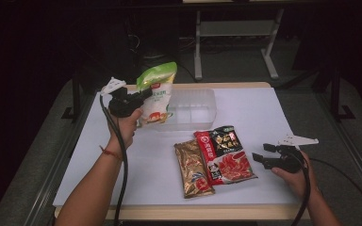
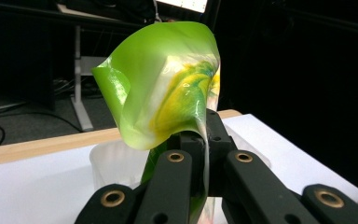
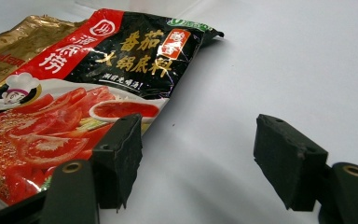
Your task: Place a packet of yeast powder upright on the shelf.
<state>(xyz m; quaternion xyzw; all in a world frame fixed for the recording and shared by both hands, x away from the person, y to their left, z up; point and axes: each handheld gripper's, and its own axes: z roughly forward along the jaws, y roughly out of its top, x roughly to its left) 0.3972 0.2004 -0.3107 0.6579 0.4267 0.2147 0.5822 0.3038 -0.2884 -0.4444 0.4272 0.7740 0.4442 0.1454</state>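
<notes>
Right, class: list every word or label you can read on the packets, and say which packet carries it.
"番茄" and "火锅底料": red and black packet, large gold characters.
"捞": same packet, red strip; the characters beside it are partly cut off.
Gold packet: lettering cut off, unreadable.
Green and white bag: print too small.

On the white-covered table [image 1: 264,122] lie 2 flat packets side by side, touching: a gold packet [image 1: 193,168] on the left and a red and black packet [image 1: 224,154] printed with tomatoes on the right, overlapping its edge. Beyond the table's far edge, a grey metal frame [image 1: 235,33] stands on the dark floor [image 1: 245,66].
</notes>
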